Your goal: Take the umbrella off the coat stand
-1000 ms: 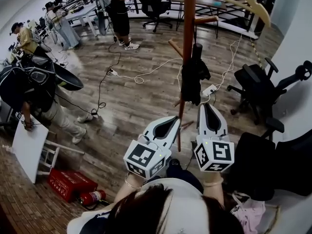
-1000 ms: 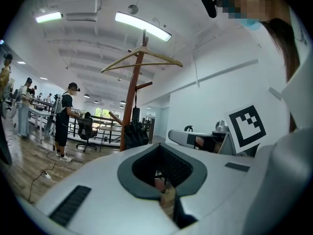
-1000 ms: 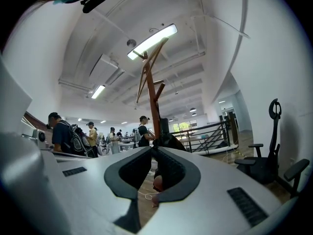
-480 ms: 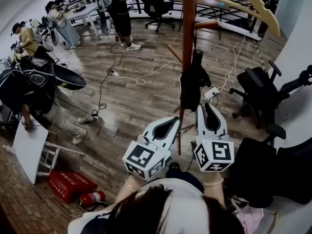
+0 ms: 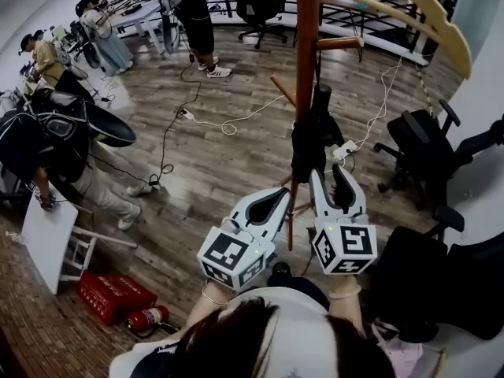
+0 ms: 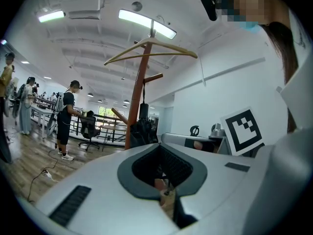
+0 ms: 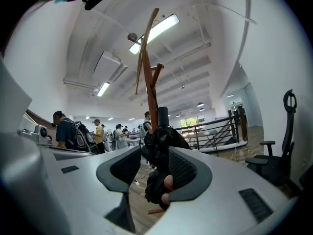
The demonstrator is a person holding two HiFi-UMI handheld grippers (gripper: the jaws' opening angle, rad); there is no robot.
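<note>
Wood coat stand (image 5: 305,69) w/ top cut off

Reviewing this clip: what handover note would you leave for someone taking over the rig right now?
Left gripper: shut, empty, near the brown wooden coat stand.
Right gripper: fingers have just been opening; the black folded umbrella sits between them, ungripped.
Umbrella hangs on the stand.
Done: approach. Left: close on the umbrella, lift it off.

Bright ceiling strip lights (image 6: 146,23); heavy fisheye warp at edges.
</note>
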